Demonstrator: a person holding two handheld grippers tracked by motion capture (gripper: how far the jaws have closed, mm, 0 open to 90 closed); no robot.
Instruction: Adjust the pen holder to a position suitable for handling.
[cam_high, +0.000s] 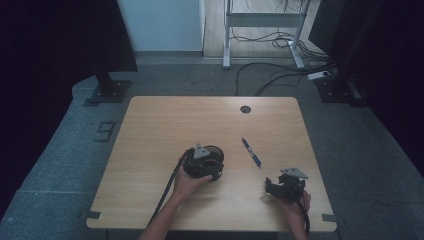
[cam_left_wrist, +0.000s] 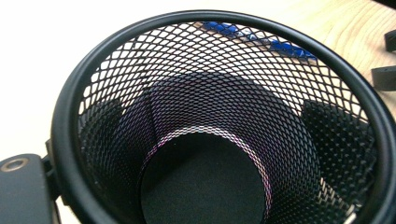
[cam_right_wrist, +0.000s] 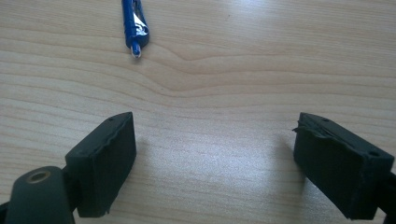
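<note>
Leftmost, the left gripper (cam_high: 209, 162) sits a little left of the tabletop (cam_high: 150, 130) centre, nearer the front edge than the back. Its jaws clamp a black mesh pen cup (cam_left_wrist: 219, 116); in the left gripper view the pads show dark through the mesh on either side, pressing the wall from outside. Cup looks tipped, mouth toward the camera, empty inside.

Next, the blue pen (cam_high: 251, 152) lies flat on the wood just right of the cup, apart from it. Long axis runs diagonally, far end toward the back-left, near end toward the front-right corner. Through the mesh its blue barrel shows just beyond the cup's far rim.

Rightmost, the right gripper (cam_high: 281, 187) rests near the front-right corner, jaws spread wide with nothing between them, bare wood below. In the right gripper view the pen tip (cam_right_wrist: 135, 49) lies ahead and a bit left of the gap, barrel pointing almost straight away.

Judgement: right gripper is the free one and close to the pen's near end; a grasp would need the jaws across the barrel.
</note>
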